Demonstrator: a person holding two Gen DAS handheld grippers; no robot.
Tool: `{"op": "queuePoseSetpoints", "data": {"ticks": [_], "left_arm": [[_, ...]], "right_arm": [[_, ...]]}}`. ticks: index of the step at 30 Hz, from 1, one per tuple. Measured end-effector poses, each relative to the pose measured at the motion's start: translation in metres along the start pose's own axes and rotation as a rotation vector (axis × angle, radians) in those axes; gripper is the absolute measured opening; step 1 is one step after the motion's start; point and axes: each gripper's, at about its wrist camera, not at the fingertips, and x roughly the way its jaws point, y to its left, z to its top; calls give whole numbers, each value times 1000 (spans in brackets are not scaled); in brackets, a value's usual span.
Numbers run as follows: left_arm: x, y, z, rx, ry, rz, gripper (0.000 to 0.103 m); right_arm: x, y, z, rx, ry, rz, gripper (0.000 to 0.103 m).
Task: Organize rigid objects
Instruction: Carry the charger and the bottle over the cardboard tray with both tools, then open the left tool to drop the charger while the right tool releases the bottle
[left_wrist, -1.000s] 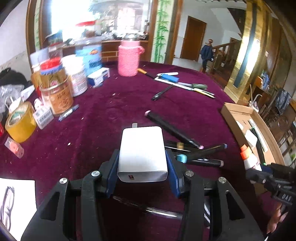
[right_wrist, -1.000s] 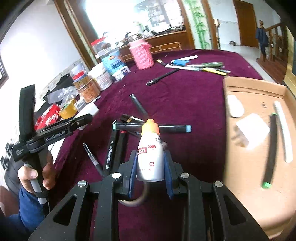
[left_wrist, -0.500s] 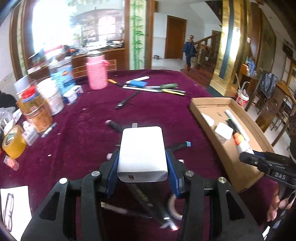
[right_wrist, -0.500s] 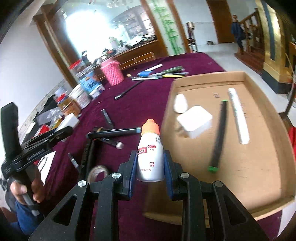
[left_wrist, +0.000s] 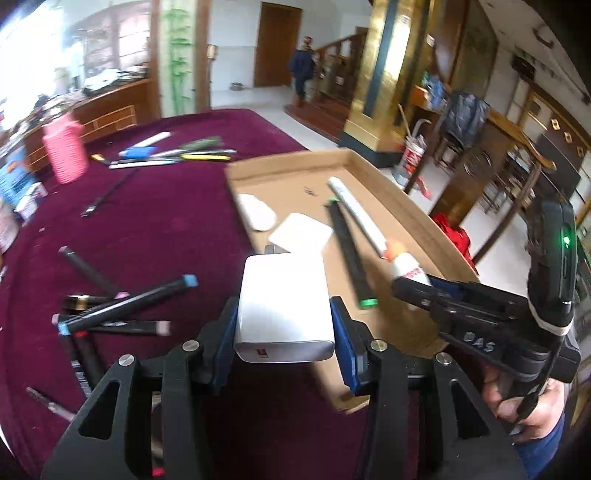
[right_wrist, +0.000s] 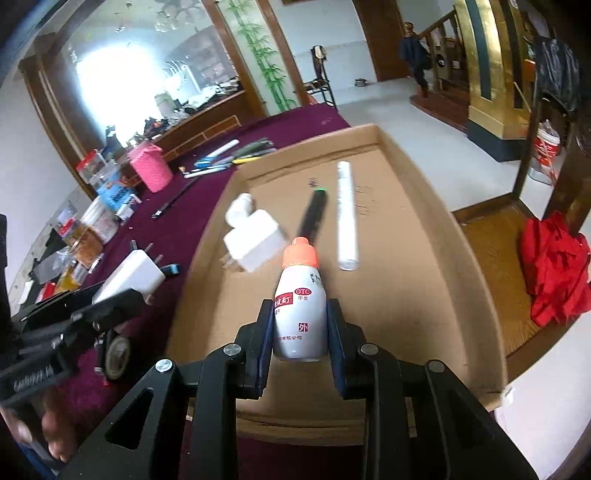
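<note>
The right hand-held gripper (right_wrist: 300, 328) clamps a white bottle (right_wrist: 300, 314) marked "OTC" above the cardboard tray (right_wrist: 424, 280). The left hand-held gripper (left_wrist: 284, 328) grips a white charger (left_wrist: 284, 302) at the tray's near-left edge.

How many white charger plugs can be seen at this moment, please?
2. One white charger is held in the left tool, above the table edge beside the cardboard tray. The other charger lies inside the tray, next to a black marker.

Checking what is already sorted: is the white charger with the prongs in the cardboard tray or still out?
In. The white charger lies on the cardboard tray floor beside a black marker.
</note>
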Motion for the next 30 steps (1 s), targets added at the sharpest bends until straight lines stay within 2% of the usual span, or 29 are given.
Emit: {"op": "queuePoseSetpoints", "data": {"ticks": [5, 11, 18, 23, 30], "left_arm": [[21, -27, -2, 34, 43, -24, 45], [41, -32, -10, 44, 83, -21, 45], [42, -39, -13, 63, 61, -5, 45], [44, -44, -17, 81, 60, -23, 45], [42, -51, -18, 112, 45, -20, 45]], "right_arm": [[6, -6, 1, -10, 23, -34, 24], [14, -7, 3, -44, 66, -51, 24], [17, -6, 6, -80, 87, -72, 24], [19, -2, 8, -109, 93, -97, 24], [24, 8, 8, -207, 116, -157, 24]]}}
